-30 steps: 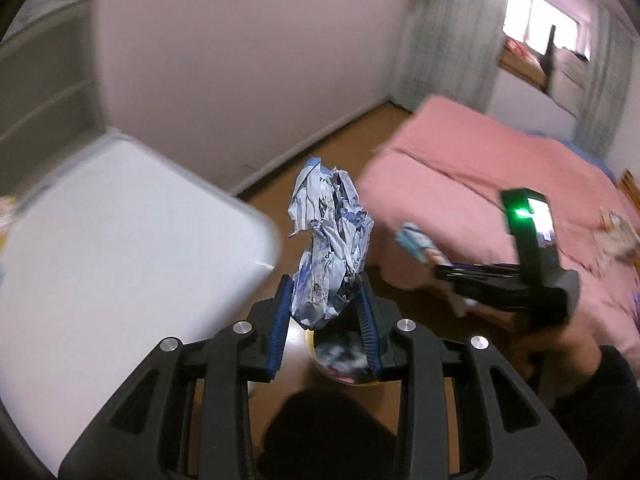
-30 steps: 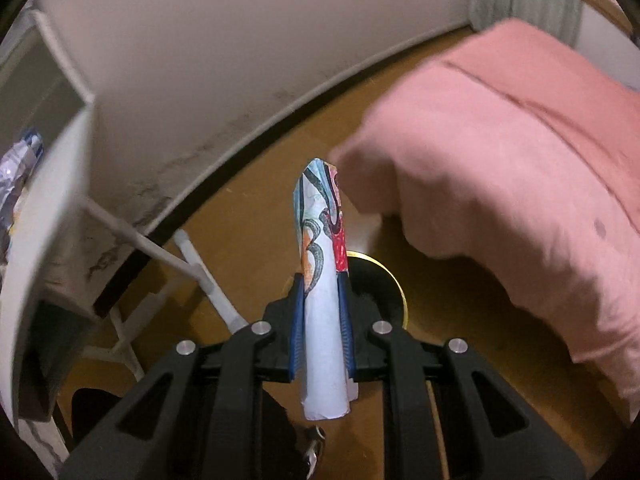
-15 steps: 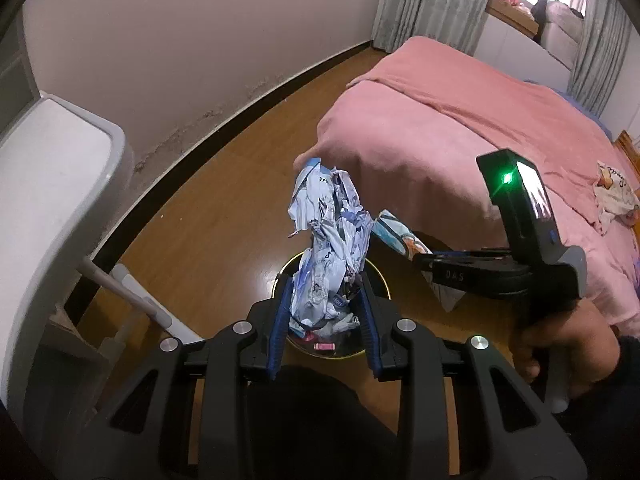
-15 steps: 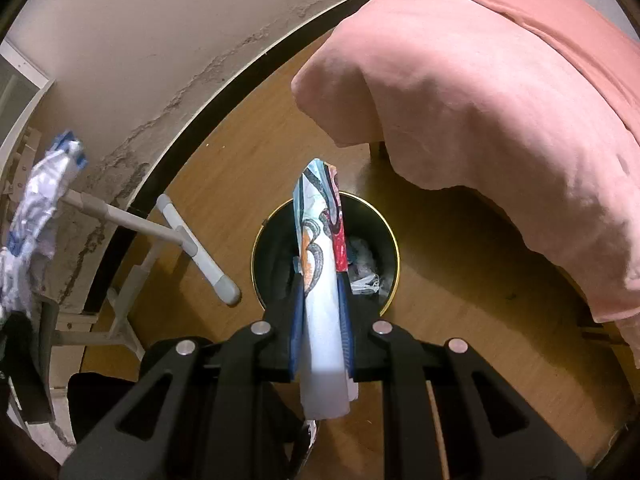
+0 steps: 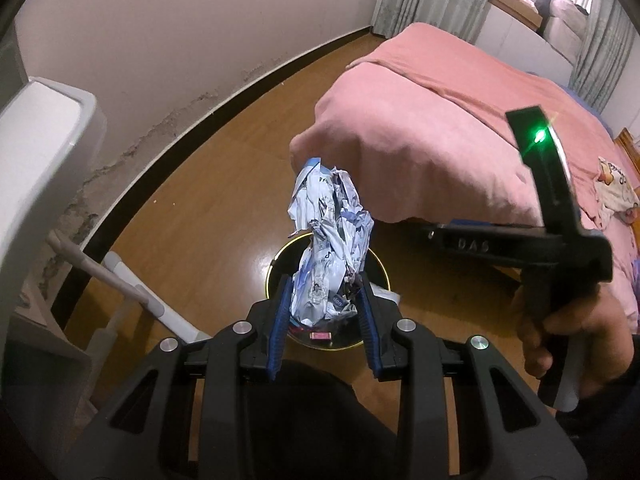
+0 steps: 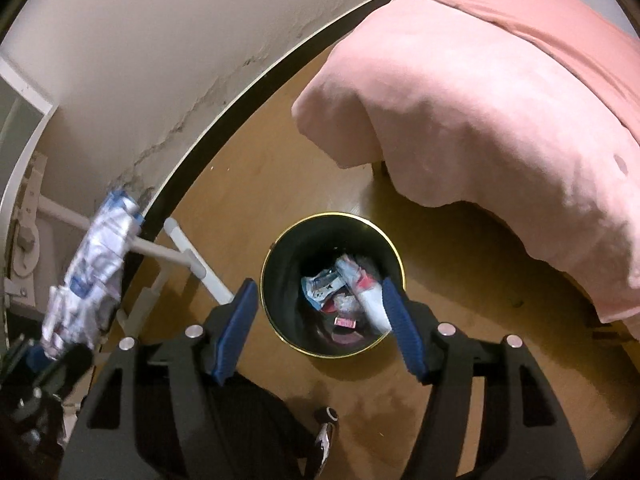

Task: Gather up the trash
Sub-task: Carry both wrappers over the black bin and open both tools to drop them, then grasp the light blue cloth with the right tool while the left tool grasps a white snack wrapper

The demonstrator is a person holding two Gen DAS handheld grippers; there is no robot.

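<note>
1. Black bin [image 6: 332,286] with a gold rim upright on the wooden floor [image 6: 256,184], near the bed's corner, pink bedspread [image 6: 480,92] overhanging to the right.
2. Bare floor between bin and dark baseboard [image 6: 240,92]; white frame legs [image 6: 188,260] just left of the bin.
3. Right gripper [image 6: 320,320] over the bin mouth, blue pads wide apart, nothing clamped between them.
4. Inside the bin: a white rolled wrapper [image 6: 370,300] leaning against the right wall, among other crumpled packets.
5. Left gripper [image 5: 324,316] clamped on a crumpled wrapper [image 5: 328,248], blue-and-white, creased and bunched, standing up from the pads, above the bin's rim in the left wrist view.
6. Same wrapper visible at far left in the right wrist view, beside the frame legs.
</note>
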